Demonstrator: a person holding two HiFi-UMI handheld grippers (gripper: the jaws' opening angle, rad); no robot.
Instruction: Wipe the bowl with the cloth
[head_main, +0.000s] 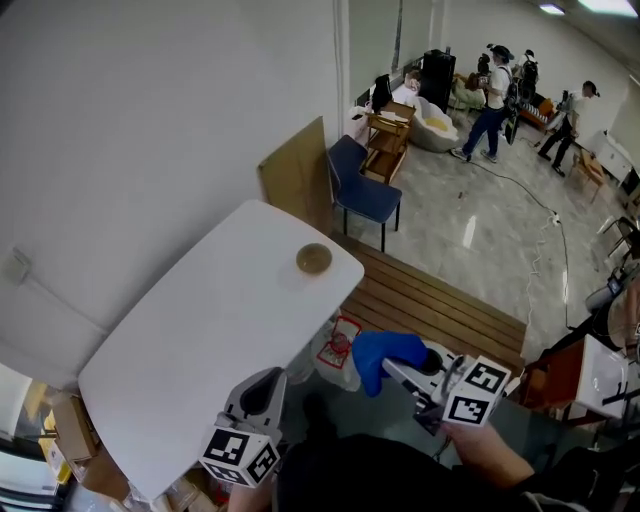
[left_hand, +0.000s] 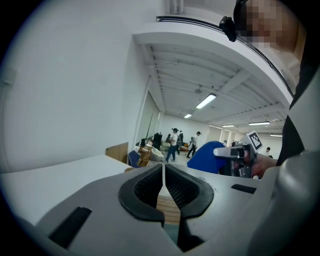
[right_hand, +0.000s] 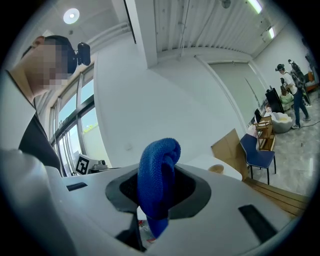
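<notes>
Head view with both gripper views: you stand at the near edge of the white table (head_main: 190, 340), and the bowl (head_main: 313, 259) sits on its far part, close to the rounded corner nearest the wooden bench (head_main: 430, 300). The bowl lies ahead of both tools and well apart from each. Your left hand-held gripper (head_main: 268, 378) is below it and slightly to its left in the head view, at the table's edge. Your right hand-held gripper (head_main: 395, 370) is below it and to its right, off the table's side and over the floor. Neither looks clearly nearer, but the right one carries the cloth (head_main: 385, 355), so the coming reach seems to run forward and leftward from that hand to the bowl. The bowl is round and so offers no long axis to align with. The table's length runs from near left to far right, with the bowl at the far end. The bowl appears small, shallow and tan, upright and seemingly empty, though its inside is too small to judge. The left hand-held gripper is closed with nothing in it, its dark pads meeting along a thin seam. The right hand-held gripper is clamped on the blue cloth, which stands bunched between the jaws with a folded lump above them and a tail hanging below.
</notes>
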